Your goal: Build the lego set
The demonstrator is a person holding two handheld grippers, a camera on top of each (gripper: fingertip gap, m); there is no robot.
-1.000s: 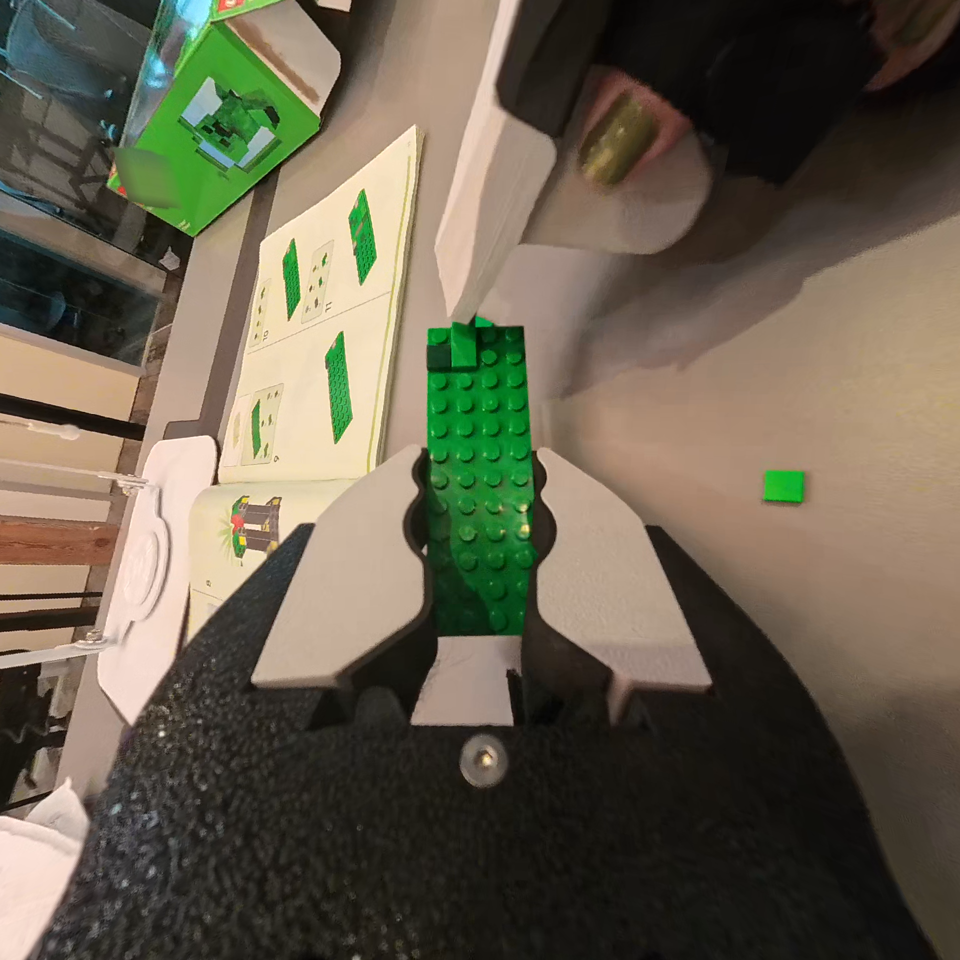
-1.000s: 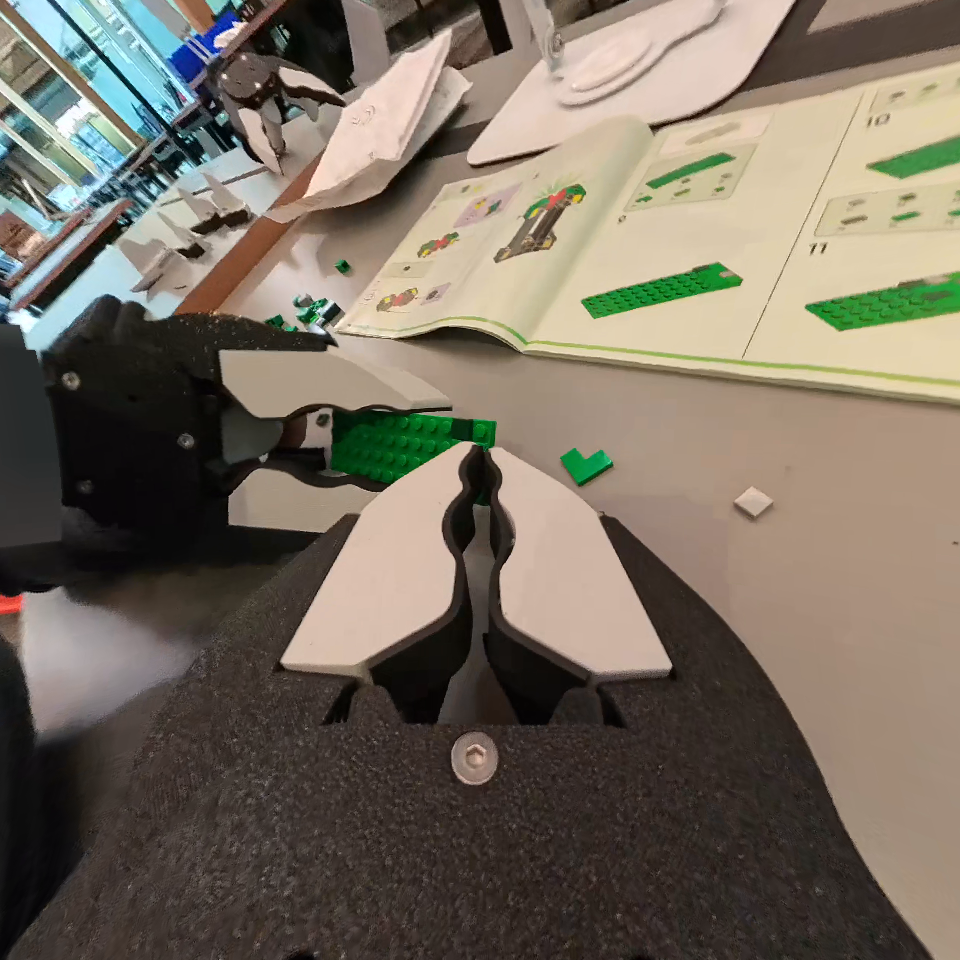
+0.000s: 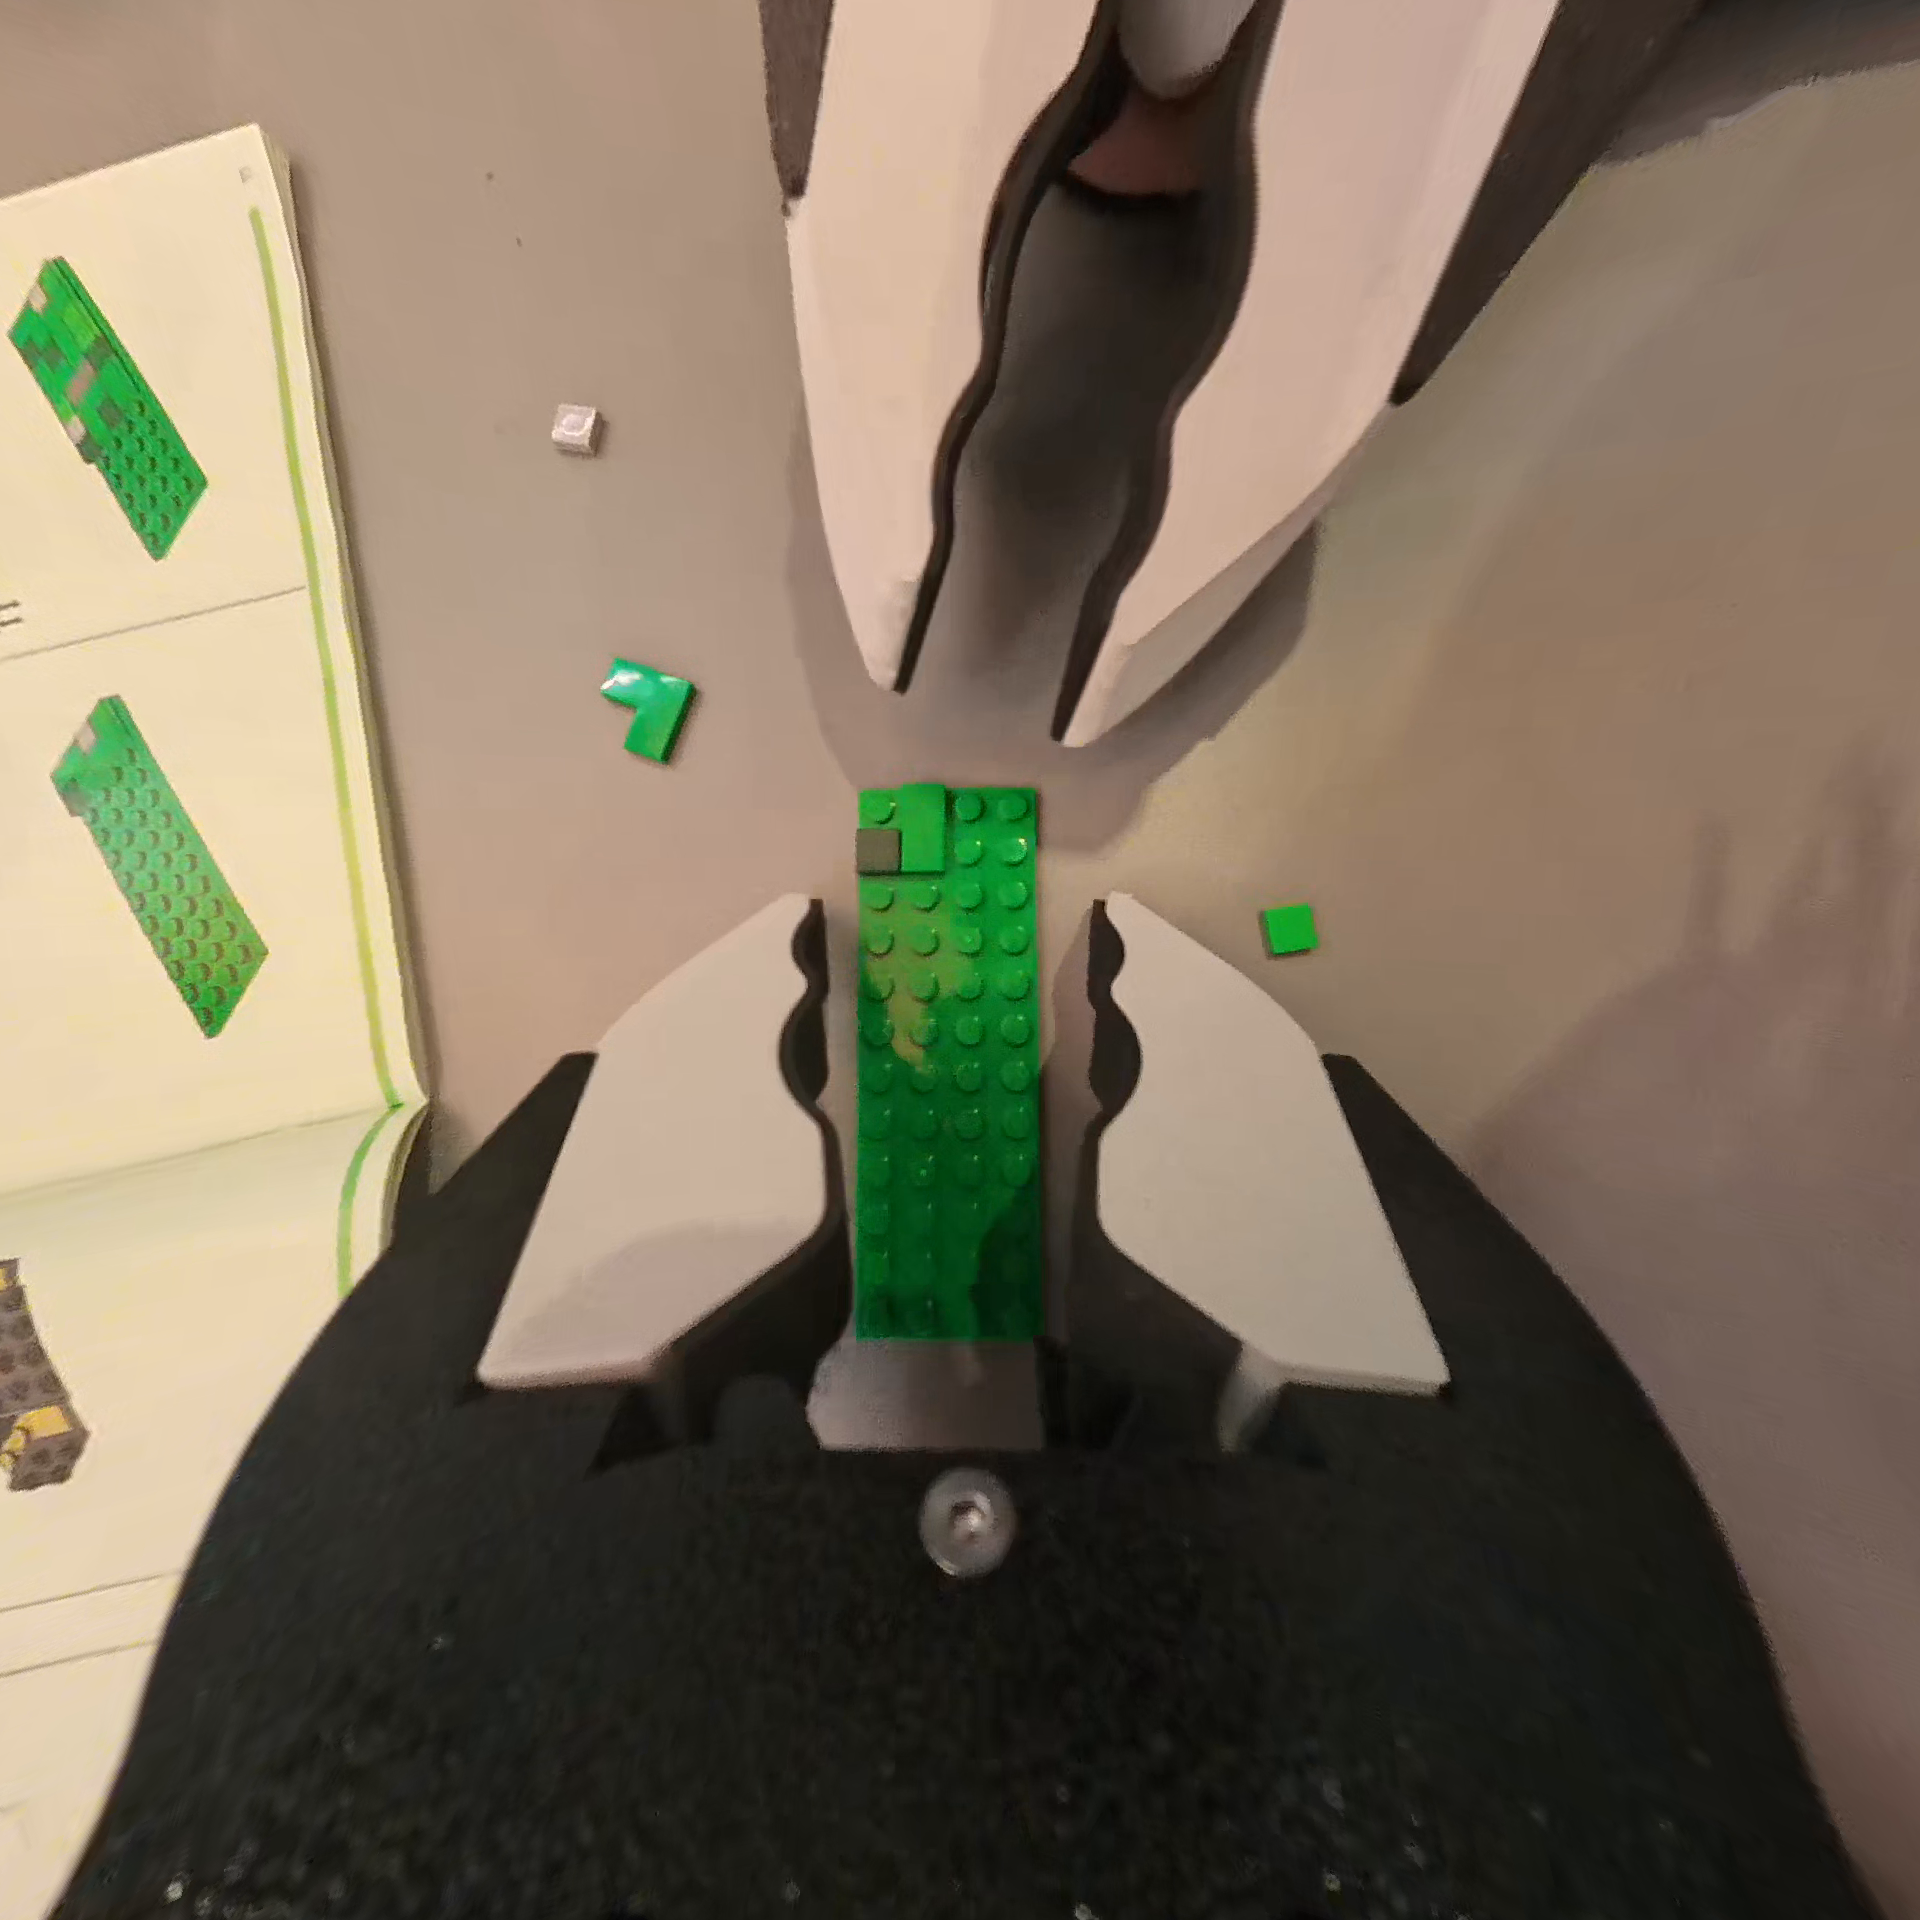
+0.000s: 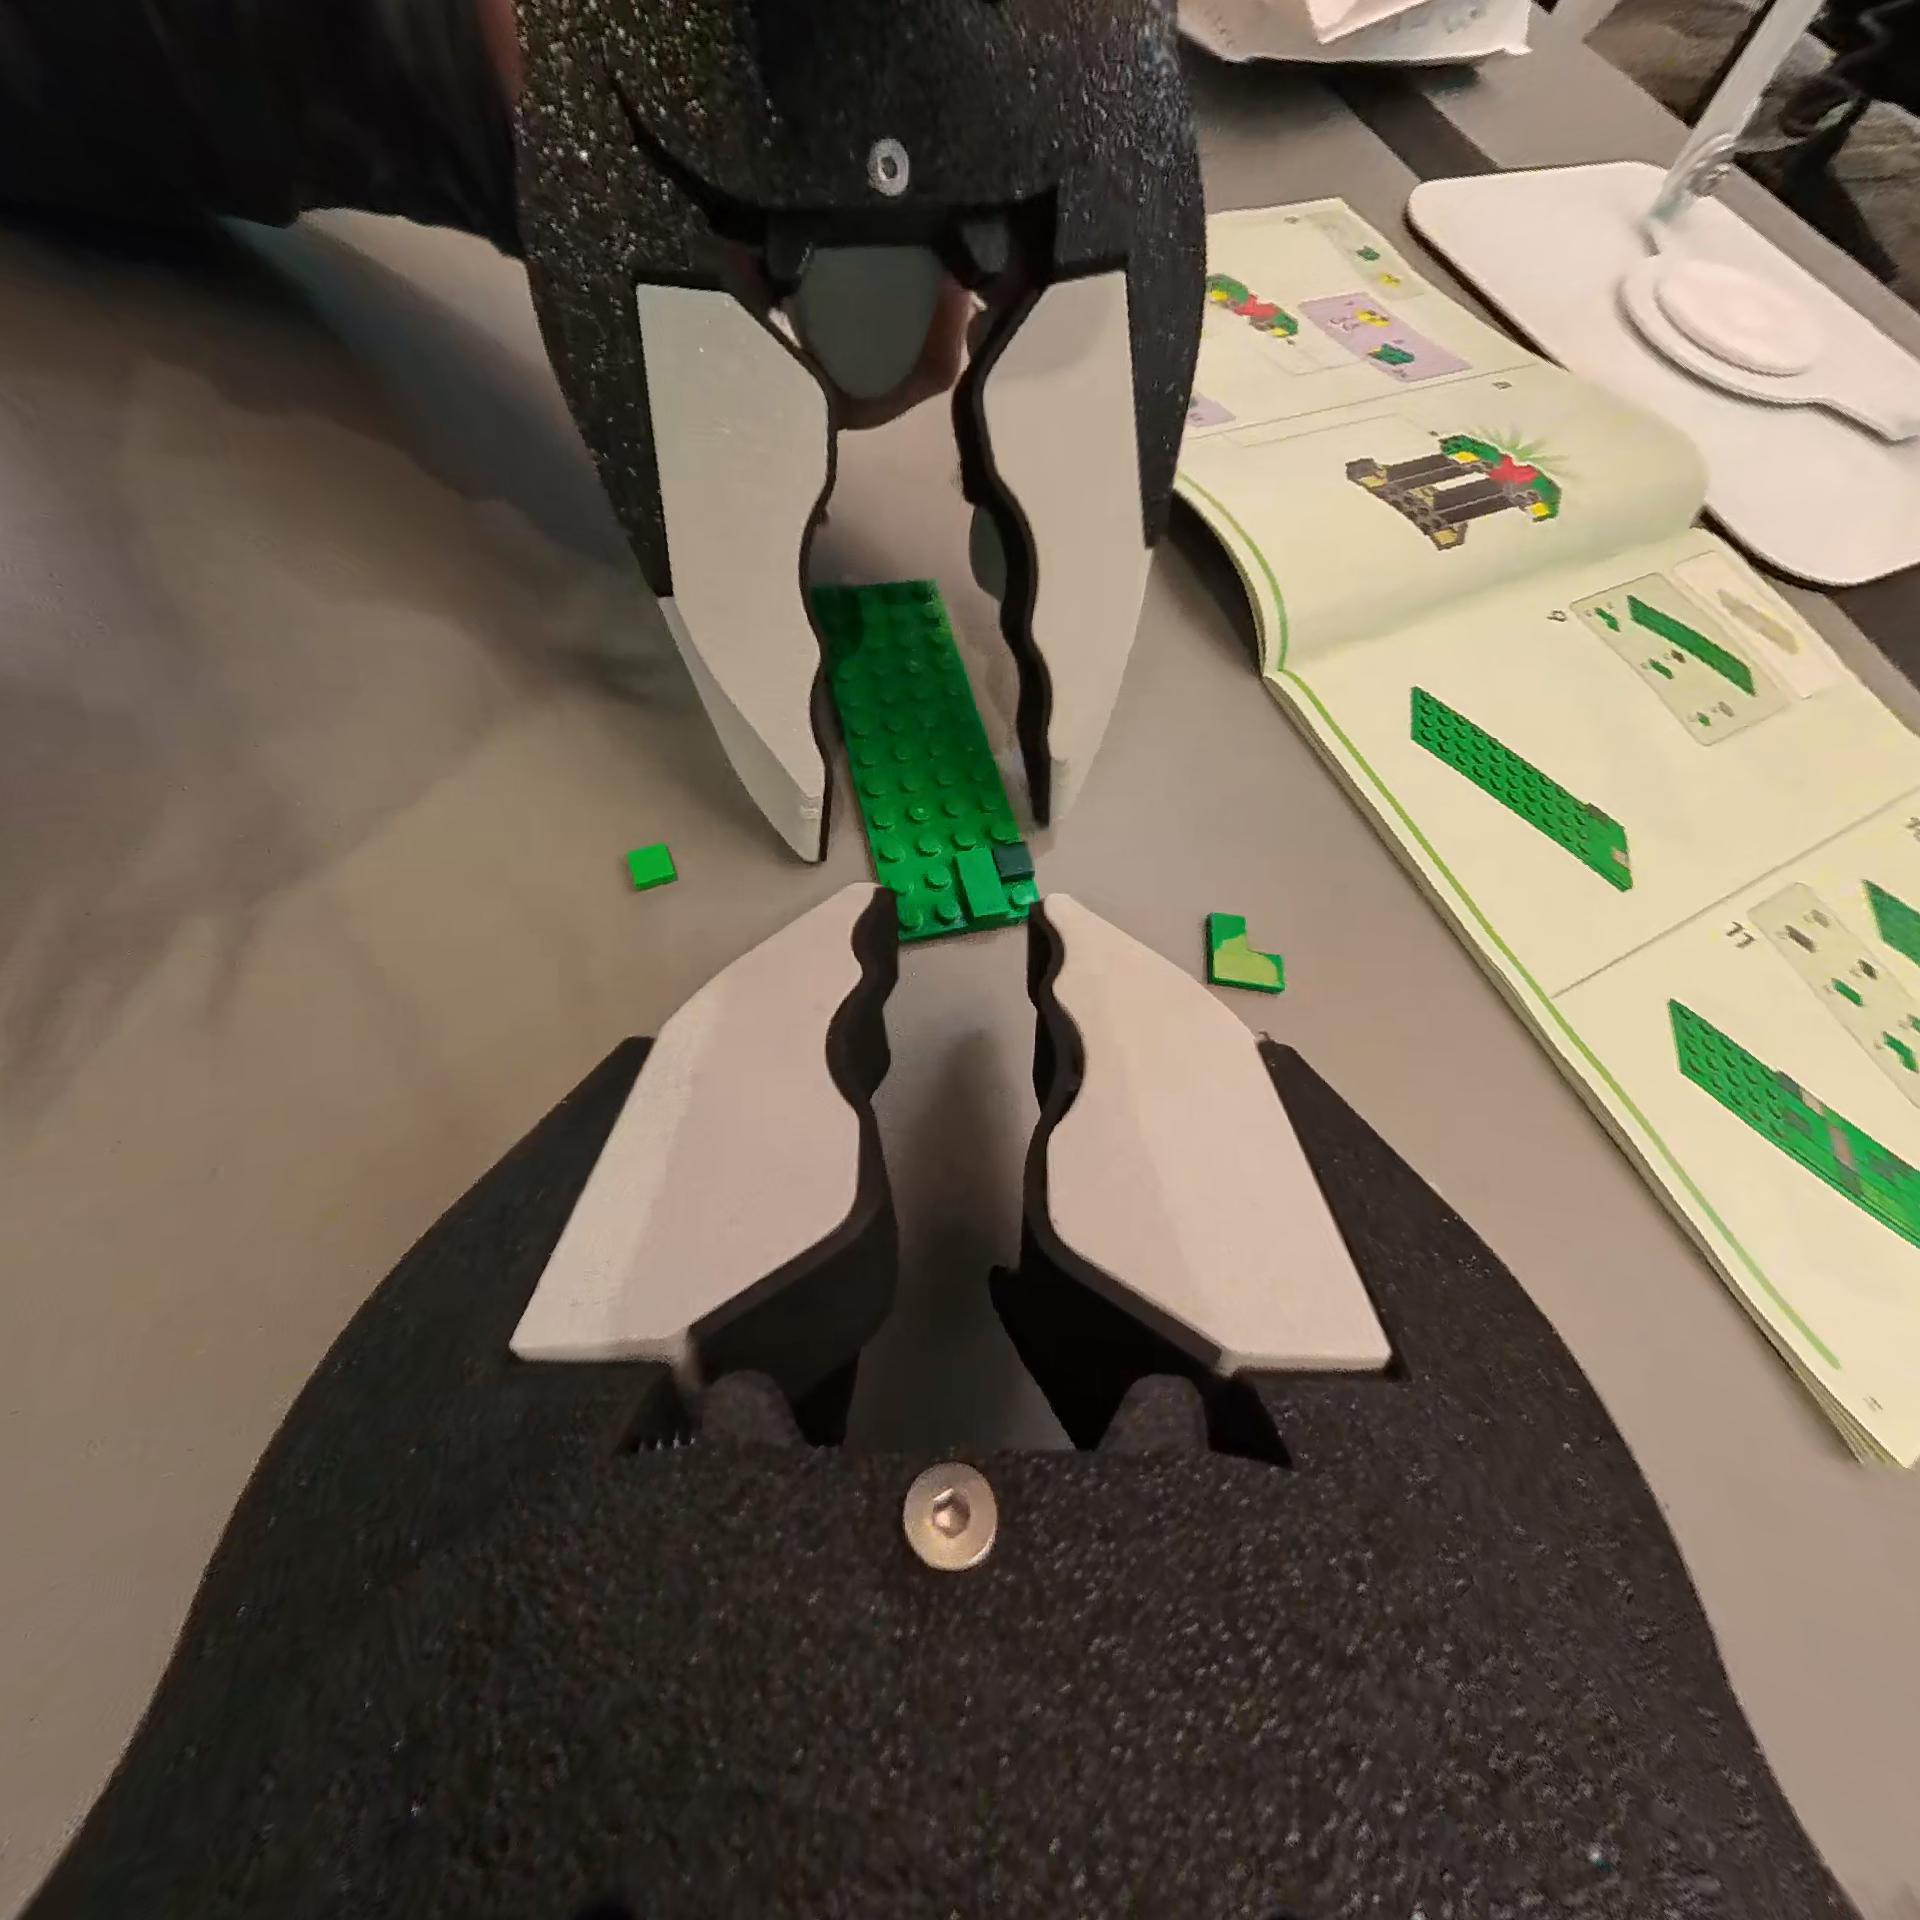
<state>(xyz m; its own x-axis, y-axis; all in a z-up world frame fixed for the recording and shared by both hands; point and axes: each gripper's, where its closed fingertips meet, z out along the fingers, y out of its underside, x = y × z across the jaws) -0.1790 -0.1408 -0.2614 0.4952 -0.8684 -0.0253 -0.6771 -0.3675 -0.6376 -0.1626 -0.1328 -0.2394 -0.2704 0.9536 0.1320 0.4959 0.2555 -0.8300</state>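
Left tongs: our left gripper [image 3: 951, 914] stands spread, its jaws flanking the green baseplate [image 3: 948, 1081] with a clear gap on each side; a second ago they pinched it.
Baseplate: it lies flat on the grey table [image 3: 1558, 831], between the two tools, with a small green tile [image 3: 921, 828] and a dark grey tile [image 3: 878, 849] already pressed on at its far corner.
Right tongs: our right gripper [image 4: 961, 914] is parted and holds nothing, tips just at the plate's tiled end; a second ago it was nearly closed there.
What changed: we have let go of the plate and backed the right tool off. We judge the last tile seated, so the next piece can be fetched.
Loose parts: a green L-shaped tile [image 3: 649, 710] and a small green square tile [image 3: 1288, 929] lie near the plate on opposite sides; a tiny grey piece [image 3: 577, 428] sits farther off.
Left view only: it shows that grey piece.
Right view only: beyond the instruction booklet [image 4: 1558, 727], well apart, we see a white lamp base [image 4: 1714, 343], and the left gripper's tips standing low beside the plate.
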